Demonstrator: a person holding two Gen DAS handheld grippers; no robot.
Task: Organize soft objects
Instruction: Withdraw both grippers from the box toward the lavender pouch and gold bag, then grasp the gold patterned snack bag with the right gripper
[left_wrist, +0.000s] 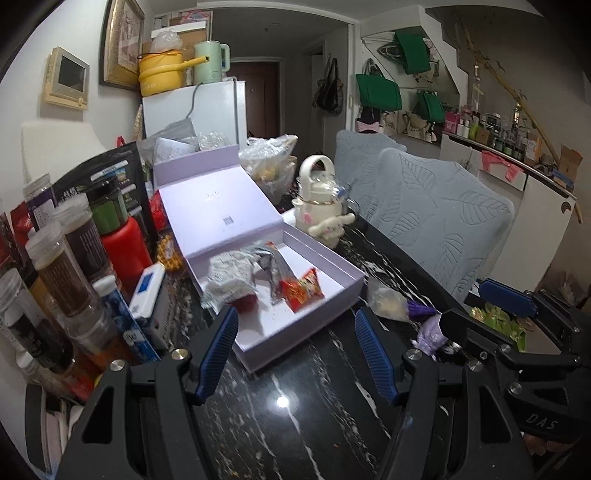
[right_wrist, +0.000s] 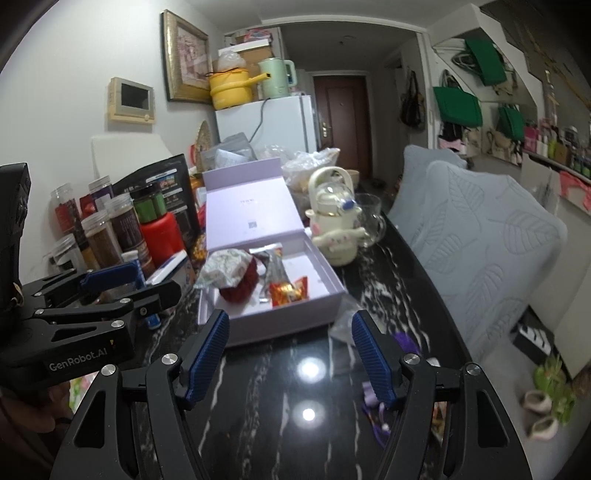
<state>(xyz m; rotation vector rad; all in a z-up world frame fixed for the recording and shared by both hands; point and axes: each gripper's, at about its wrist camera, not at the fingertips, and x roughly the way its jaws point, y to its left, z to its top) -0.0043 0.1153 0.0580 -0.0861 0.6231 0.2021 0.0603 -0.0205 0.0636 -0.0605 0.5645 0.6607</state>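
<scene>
An open lilac box (left_wrist: 347, 291) (right_wrist: 325, 302) lies on the black marble table. Inside are a crumpled white packet over something red (left_wrist: 231, 280) (right_wrist: 229, 269), a silver sachet (left_wrist: 273, 269) (right_wrist: 275, 269) and a red-orange snack packet (left_wrist: 304, 290) (right_wrist: 290, 291). A clear bag (left_wrist: 386, 301) (right_wrist: 341, 323) and a purple soft toy (left_wrist: 430, 334) (right_wrist: 406, 341) lie right of the box. My left gripper (left_wrist: 295, 350) is open and empty before the box. My right gripper (right_wrist: 290, 354) is open and empty, beside the left one.
Jars and bottles (left_wrist: 70, 258) (right_wrist: 110, 229) crowd the table's left side. A white teapot (left_wrist: 319, 206) (right_wrist: 334, 221) and glass cup (right_wrist: 371, 218) stand behind the box. Grey cushioned chairs (left_wrist: 436, 214) (right_wrist: 491, 236) line the right edge. A green toy (right_wrist: 554, 380) lies low right.
</scene>
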